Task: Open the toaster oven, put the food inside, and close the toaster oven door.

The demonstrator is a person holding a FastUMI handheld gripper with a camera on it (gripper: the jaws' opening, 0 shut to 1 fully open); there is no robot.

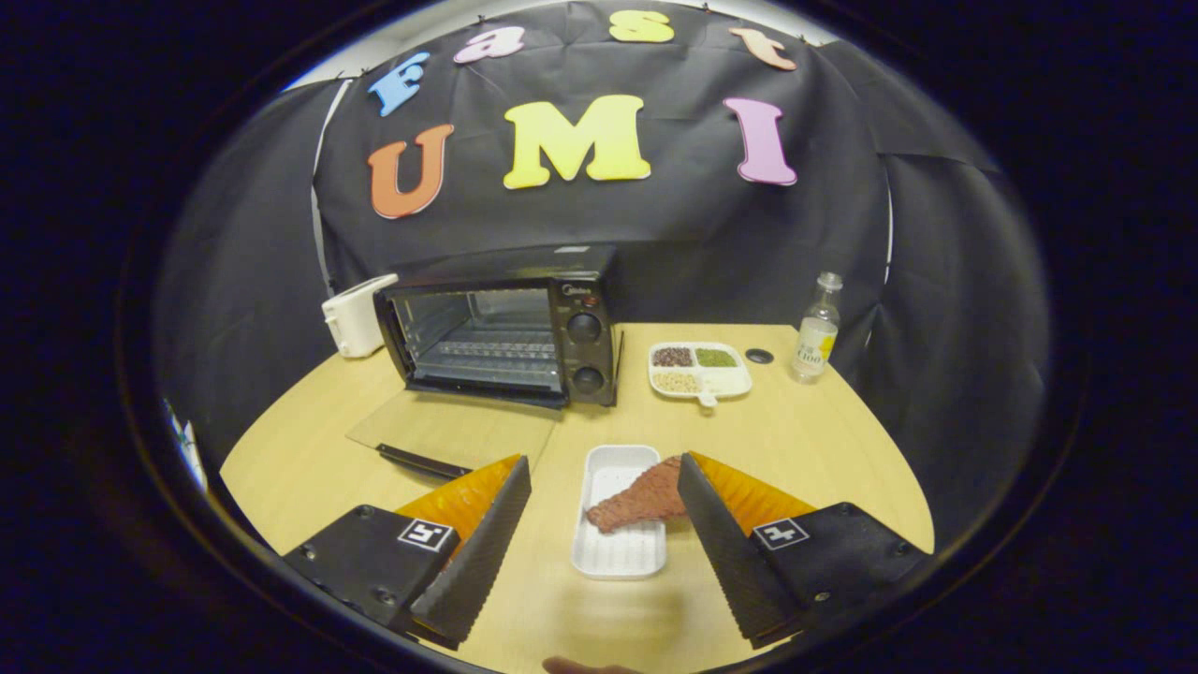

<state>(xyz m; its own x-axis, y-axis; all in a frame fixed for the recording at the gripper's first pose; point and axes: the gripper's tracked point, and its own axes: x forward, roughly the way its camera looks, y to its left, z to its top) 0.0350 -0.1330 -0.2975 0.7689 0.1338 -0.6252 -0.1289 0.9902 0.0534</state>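
Fingers of the gripper stand wide apart over a wooden table, pressing on nothing. Between them lies a white tray, long side running away from the camera, and on it rests the food, a reddish-brown piece shaped like a drumstick (its wide end reaches to the right finger's inner face, though I cannot tell if the two touch). Beyond the tray stands the oven, black, with two round knobs on its right panel; its door is down flat on the table, handle nearest the left finger, and the wire rack inside shows plainly. Just left of the oven, against the black cloth wall, sits a white toaster. To the right of the oven is a white divided dish with dark, green and pale grains in three of its compartments. Near it lies a small dark disc, and further right stands a clear bottle, upright.
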